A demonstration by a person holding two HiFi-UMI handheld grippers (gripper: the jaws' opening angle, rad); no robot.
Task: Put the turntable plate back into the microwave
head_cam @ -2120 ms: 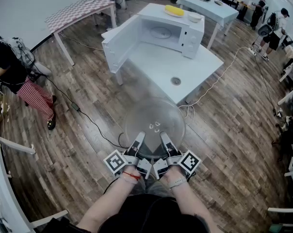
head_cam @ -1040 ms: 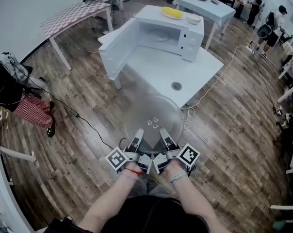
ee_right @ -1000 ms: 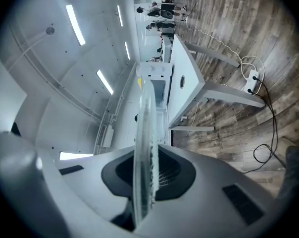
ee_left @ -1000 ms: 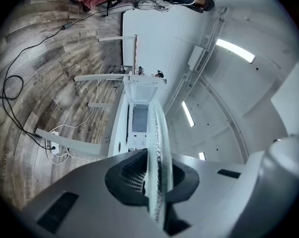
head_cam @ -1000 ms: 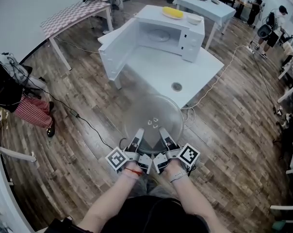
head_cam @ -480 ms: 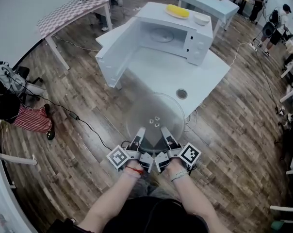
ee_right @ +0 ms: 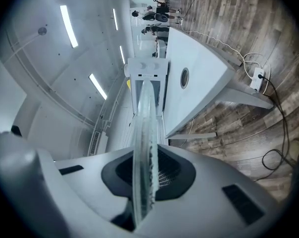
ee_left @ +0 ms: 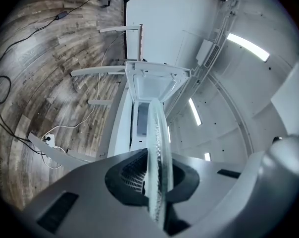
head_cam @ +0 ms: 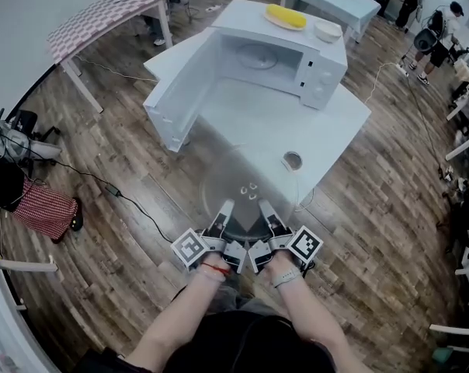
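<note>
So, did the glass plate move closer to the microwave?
Yes. The glass plate now overlaps the white table, toward the microwave; earlier it was mostly over floor.

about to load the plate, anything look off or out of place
Nothing looks damaged or spilled. The glass plate looks whole, clamped at its near edge by the left gripper and right gripper. The microwave has its door wide open. Only oddity: a yellow item and small bowl on its top.

The microwave (head_cam: 285, 53) sits on the counter (head_cam: 328, 130) at 12 o'clock, its door (head_cam: 178, 92) swung open toward 10 o'clock. The turntable plate (head_cam: 246, 181) hangs partly over the counter's near edge. The left hand-held gripper (head_cam: 224, 206) and right hand-held gripper (head_cam: 265, 205) pinch its 6 o'clock rim side by side.
</note>
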